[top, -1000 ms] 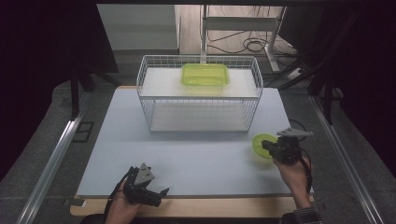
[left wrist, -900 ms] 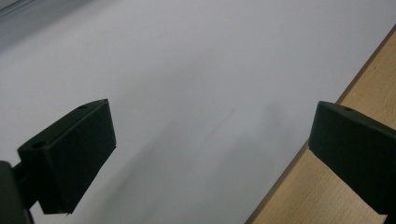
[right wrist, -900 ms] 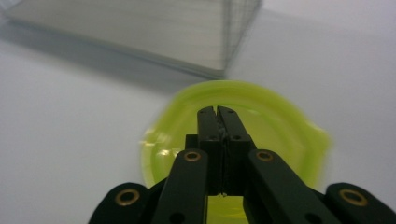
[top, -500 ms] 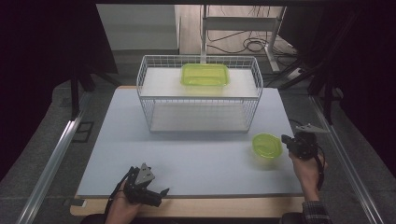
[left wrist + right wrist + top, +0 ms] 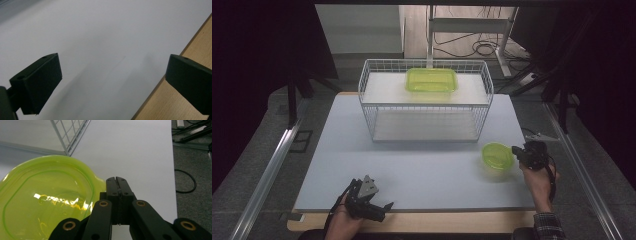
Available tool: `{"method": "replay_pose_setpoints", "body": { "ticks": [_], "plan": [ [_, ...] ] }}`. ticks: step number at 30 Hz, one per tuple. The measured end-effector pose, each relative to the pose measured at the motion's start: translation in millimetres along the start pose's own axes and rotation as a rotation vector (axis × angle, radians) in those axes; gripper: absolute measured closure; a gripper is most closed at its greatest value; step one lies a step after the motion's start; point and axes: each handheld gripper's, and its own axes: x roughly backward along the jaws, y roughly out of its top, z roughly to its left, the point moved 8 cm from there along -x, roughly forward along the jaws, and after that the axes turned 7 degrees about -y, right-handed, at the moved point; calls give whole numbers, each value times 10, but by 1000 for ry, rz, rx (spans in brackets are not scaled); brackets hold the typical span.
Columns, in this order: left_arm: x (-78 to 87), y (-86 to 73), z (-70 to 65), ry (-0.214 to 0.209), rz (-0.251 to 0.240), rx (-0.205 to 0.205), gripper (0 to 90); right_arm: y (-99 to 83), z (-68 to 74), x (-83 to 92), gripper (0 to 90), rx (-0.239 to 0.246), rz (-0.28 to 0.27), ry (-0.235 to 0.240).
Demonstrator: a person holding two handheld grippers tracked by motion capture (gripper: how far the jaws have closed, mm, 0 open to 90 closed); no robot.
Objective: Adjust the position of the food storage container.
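Since a second ago our right gripper (image 5: 518, 151) has slid rightward, jaws shut on the green bowl's (image 5: 497, 155) rim tab—bowl near the surface's right edge—so we pull slowly, level.

Glossy translucent plastic bowl (image 5: 47, 202), matt white table sheet (image 5: 422, 165), wire-metal basket (image 5: 427, 107).

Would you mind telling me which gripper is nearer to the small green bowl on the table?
Right. The right gripper is at the small green bowl's right rim, jaws shut. The left gripper hovers open at the table's near edge, well apart from it.
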Motion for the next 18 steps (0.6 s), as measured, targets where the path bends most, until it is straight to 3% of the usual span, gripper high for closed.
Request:
{"method": "replay_pose_setpoints", "body": {
  "ticks": [18],
  "plan": [
    [-9, -10, -8, -2, 11, -6, 3, -46, 304, 23, 893, -9, 25, 76]
  ]
}}
